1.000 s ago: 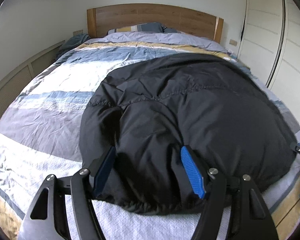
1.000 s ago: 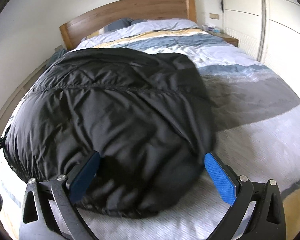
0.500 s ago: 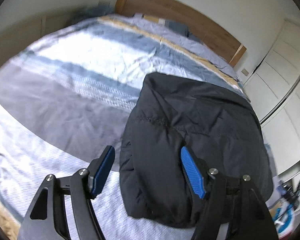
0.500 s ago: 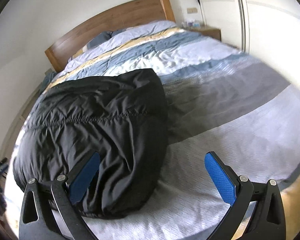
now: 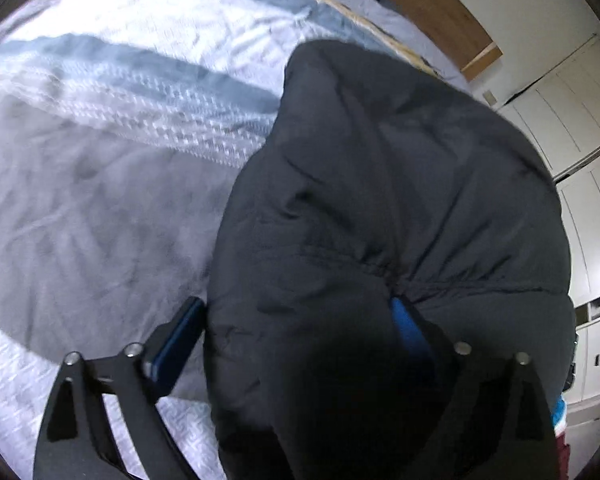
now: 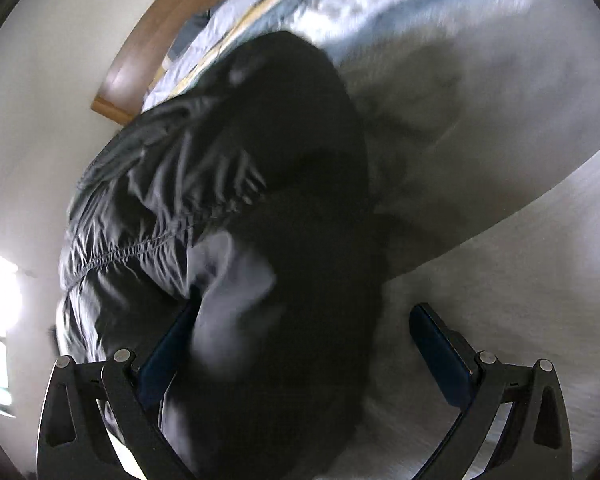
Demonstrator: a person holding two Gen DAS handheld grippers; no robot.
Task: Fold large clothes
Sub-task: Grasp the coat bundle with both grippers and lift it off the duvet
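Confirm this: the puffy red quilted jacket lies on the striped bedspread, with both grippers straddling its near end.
Wrong colour: the puffy quilted jacket is black, as the left wrist view shows. It does lie on the striped bedspread, with the left gripper and right gripper straddling its near end.

Both my views are motion-blurred, the right worse. White glare burns left of my right fingers (image 6: 172,344). Black jacket (image 5: 400,200) between my fingers underexposed, detail lost. Fisheye bends the edges.
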